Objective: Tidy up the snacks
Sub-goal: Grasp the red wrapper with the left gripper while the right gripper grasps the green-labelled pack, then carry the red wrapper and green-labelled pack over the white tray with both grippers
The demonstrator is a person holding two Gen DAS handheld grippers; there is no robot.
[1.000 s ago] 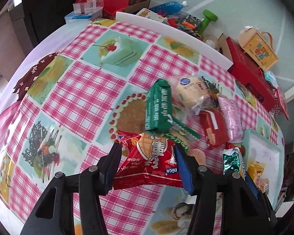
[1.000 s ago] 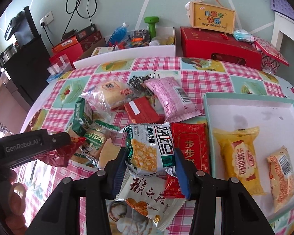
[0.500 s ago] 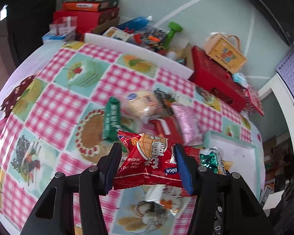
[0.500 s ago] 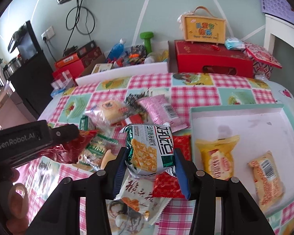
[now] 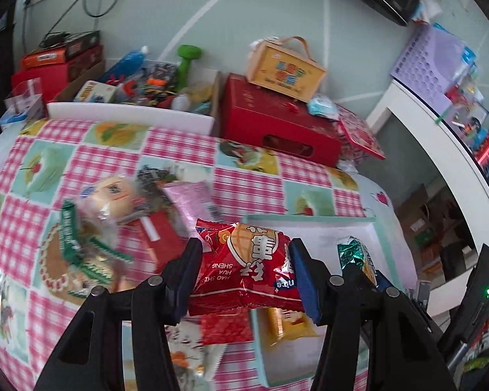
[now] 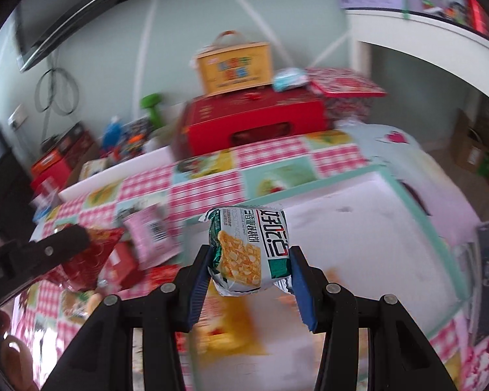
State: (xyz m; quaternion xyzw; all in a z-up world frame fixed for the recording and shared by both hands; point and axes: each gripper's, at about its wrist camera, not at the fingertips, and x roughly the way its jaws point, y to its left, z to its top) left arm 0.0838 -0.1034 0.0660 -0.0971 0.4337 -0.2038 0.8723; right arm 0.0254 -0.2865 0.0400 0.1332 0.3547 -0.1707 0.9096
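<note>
My left gripper (image 5: pixel 244 260) is shut on a red snack packet (image 5: pixel 247 277), held above the table near the left rim of the white tray (image 5: pixel 313 224) with its mint-green edge. My right gripper (image 6: pixel 249 257) is shut on a green-and-white cracker packet (image 6: pixel 251 247) and hangs over the tray (image 6: pixel 352 228). The cracker packet (image 5: pixel 355 257) also shows at the right of the left wrist view. A yellow packet (image 5: pixel 287 324) lies in the tray below my left gripper. Several loose snacks, among them a pink packet (image 5: pixel 192 198) and a bun (image 5: pixel 111 195), lie on the checked tablecloth (image 5: pixel 247 182).
A red box (image 5: pixel 277 127) with a yellow carry box (image 5: pixel 287 71) on top stands at the table's far edge. A white board (image 5: pixel 127 114) and a carton of odds and ends sit behind it. The left gripper arm (image 6: pixel 32 254) shows at the left of the right wrist view.
Both grippers have lifted and swung to the right with their packets, from over the snack pile to the tray. The tray now fills more of both views.
</note>
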